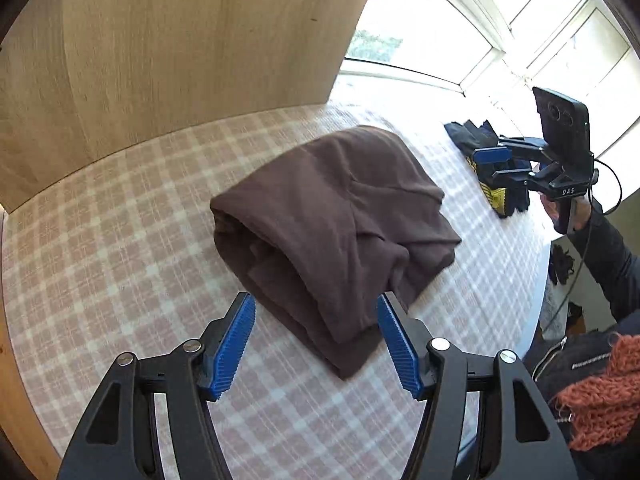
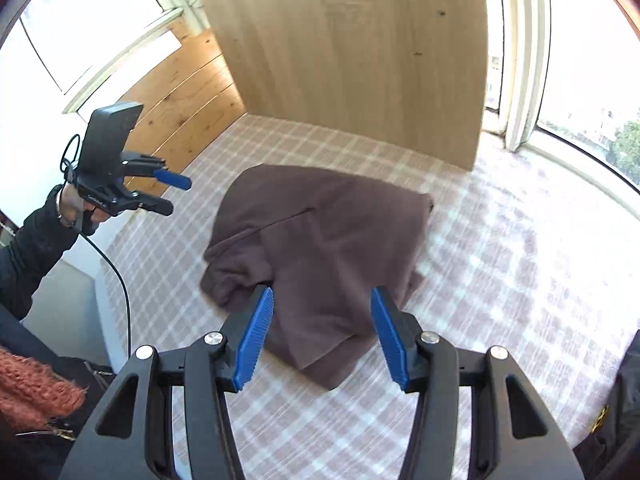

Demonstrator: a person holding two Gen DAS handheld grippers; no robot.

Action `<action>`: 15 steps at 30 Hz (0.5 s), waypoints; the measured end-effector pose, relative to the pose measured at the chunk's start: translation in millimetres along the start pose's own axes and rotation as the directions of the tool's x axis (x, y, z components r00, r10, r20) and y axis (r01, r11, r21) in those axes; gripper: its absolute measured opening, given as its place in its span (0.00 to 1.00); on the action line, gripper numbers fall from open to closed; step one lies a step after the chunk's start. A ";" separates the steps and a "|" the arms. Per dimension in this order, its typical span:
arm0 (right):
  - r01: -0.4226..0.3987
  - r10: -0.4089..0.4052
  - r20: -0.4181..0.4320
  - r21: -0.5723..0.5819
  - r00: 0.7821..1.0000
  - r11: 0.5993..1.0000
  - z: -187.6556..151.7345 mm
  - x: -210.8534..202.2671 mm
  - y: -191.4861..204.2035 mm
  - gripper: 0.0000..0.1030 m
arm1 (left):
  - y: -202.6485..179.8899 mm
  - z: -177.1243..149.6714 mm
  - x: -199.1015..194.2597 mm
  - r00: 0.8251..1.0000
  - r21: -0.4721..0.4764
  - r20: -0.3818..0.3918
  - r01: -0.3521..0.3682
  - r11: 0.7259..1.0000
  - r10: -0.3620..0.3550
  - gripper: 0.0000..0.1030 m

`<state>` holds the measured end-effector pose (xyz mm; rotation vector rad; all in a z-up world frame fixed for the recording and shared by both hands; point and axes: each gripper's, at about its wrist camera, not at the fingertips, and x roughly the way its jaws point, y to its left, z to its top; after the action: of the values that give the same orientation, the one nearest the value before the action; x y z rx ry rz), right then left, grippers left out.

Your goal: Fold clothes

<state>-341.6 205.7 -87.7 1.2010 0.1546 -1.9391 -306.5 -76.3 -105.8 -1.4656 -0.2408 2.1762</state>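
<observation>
Brown garment [image 1: 336, 236], folded into a thick bundle, lying on the checked pink-and-white tablecloth [image 1: 120, 240] near the middle of the table, short of the far edge where an upright wooden panel [image 1: 160, 40] stands. Left gripper [image 1: 316, 344]: jaws spread, blue ribbed pads apart, nothing pinched; the bundle's near corner appears between the fingers in the left wrist view, with no pad seen pressing on it. Right gripper [image 2: 322, 336]: jaws likewise spread, empty; the garment's near corner shows between its fingers in the right wrist view, and whether the pads graze the cloth cannot be told, the edges being blurred. Each gripper is raised off the table to its own side of the bundle, held by a hand in a dark sleeve [image 1: 608, 256]. Dark blue item with yellow markings [image 1: 488, 168], possibly more clothing, lying toward the window-side edge of the table, well apart from the brown garment.
</observation>
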 end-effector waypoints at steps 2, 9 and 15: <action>-0.011 0.008 0.055 0.066 0.998 0.998 6.5 10.2 -22.1 0.49 | 13.7 7.5 11.8 1.000 -0.017 0.022 0.016 1.000 -0.015 0.59; -0.184 0.177 0.125 0.047 0.976 0.982 20.8 35.3 -5.1 0.37 | 32.5 5.0 32.6 0.987 0.120 0.011 -0.159 0.980 0.159 0.38; -0.162 0.164 0.005 -0.106 0.987 0.981 35.2 86.9 68.5 0.36 | 54.4 8.5 40.7 0.946 0.281 0.029 -0.318 0.905 0.323 0.36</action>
<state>-335.2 93.4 -116.7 1.0959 0.1449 -1.7744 -342.7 -101.8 -158.0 -1.4376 0.3322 2.3298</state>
